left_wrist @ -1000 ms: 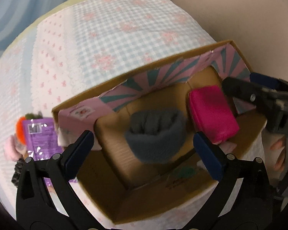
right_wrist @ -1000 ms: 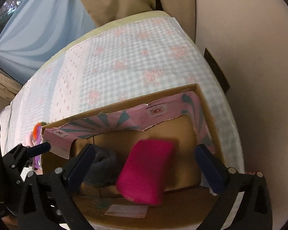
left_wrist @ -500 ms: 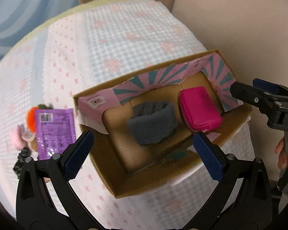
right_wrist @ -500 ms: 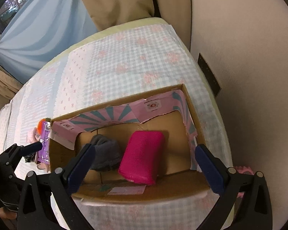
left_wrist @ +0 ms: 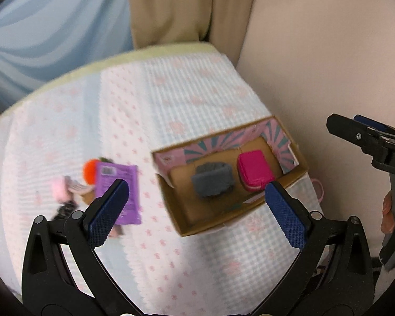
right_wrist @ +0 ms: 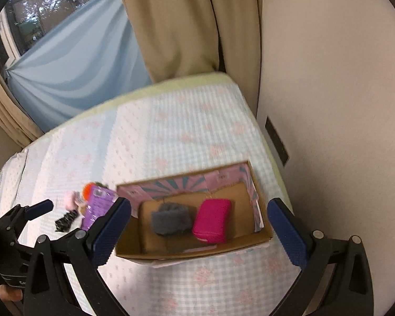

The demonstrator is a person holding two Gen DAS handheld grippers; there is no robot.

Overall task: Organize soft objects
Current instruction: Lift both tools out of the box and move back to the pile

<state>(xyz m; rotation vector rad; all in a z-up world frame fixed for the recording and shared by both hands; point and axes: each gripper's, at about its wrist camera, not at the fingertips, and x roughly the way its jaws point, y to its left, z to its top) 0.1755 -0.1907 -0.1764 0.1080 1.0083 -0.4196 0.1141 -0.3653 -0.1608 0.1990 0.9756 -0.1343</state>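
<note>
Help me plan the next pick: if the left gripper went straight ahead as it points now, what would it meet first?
Likely the left gripper meets the bedspread between the purple packet and the cardboard box; depth is uncertain.

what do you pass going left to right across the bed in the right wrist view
black scrunchie → pink fluffy item → purple packet → grey soft item → magenta pouch, the last two inside the cardboard box

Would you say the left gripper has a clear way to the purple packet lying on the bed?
Probably yes: the left gripper is open and empty, and nothing covers the purple packet, outside the box.
</note>
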